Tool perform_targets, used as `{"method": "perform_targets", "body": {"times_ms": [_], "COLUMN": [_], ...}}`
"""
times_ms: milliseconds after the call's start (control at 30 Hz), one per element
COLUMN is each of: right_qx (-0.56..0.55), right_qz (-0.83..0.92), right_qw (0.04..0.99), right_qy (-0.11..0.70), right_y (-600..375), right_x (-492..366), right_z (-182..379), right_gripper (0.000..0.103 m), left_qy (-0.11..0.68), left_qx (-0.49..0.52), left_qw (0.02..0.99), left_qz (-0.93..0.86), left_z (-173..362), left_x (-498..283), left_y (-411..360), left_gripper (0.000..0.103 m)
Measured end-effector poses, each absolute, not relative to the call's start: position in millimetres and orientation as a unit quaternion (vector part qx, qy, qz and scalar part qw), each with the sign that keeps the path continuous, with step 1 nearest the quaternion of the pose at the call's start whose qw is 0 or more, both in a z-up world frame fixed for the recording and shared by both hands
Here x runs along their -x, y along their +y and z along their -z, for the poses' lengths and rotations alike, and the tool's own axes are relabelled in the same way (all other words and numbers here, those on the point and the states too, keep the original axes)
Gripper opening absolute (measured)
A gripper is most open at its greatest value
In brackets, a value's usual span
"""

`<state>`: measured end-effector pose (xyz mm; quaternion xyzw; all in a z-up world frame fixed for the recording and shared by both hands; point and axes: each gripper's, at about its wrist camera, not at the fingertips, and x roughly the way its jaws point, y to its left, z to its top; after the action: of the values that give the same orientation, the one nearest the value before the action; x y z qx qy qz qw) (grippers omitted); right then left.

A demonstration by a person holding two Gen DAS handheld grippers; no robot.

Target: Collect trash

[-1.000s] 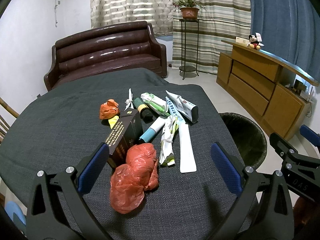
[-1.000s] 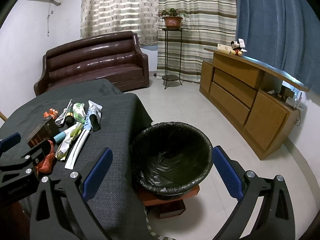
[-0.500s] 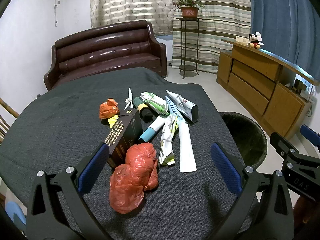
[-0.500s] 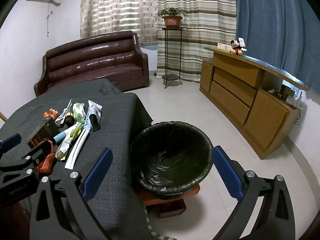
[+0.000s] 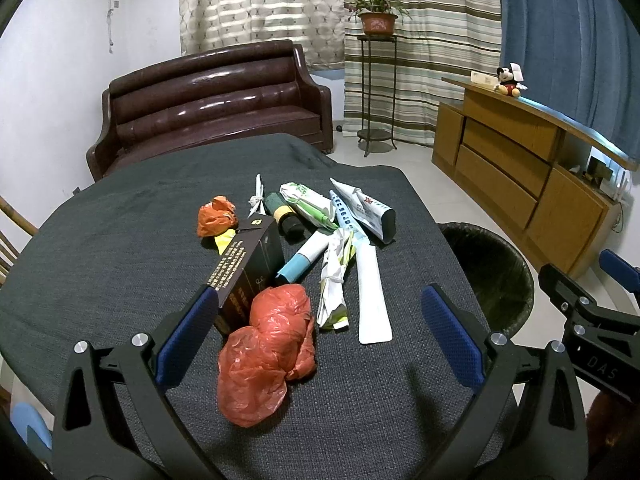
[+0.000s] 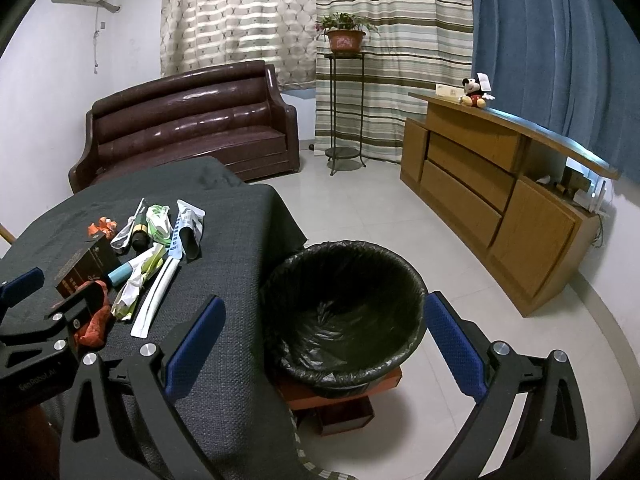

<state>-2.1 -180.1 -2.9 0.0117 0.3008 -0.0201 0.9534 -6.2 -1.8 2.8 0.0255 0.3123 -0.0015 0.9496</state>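
Trash lies beside the bin (image 6: 344, 312); left tool (image 5: 316, 336), spread wide, frames the red bag (image 5: 268, 352); right tool (image 6: 320, 344), spread too, waits over the bin.

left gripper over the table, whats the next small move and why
Probably ease the left gripper down and close on the red plastic bag. Its jaws stand open and empty, the bag lies nearest, between them, and the lined trash bin stands just off the table's edge.
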Motion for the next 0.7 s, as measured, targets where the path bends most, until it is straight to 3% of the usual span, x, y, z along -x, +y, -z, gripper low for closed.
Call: {"method": "perform_targets", "body": {"times_ms": [700], "right_qx": [-0.013], "right_qz": [0.02], "right_qw": [0.953], "right_qy": [0.302], "right_y": [-181.4], "right_x": [1.0], "right_z": [3.0], "right_gripper": [0.097], "left_qy": [0.314], "left_qx": [-0.026], "left_qw": [0.949], "left_qz": [0.001], "left_z": [-2.8], "left_x": [6.0], "left_y": [-2.5], "left_gripper": [0.099]}}
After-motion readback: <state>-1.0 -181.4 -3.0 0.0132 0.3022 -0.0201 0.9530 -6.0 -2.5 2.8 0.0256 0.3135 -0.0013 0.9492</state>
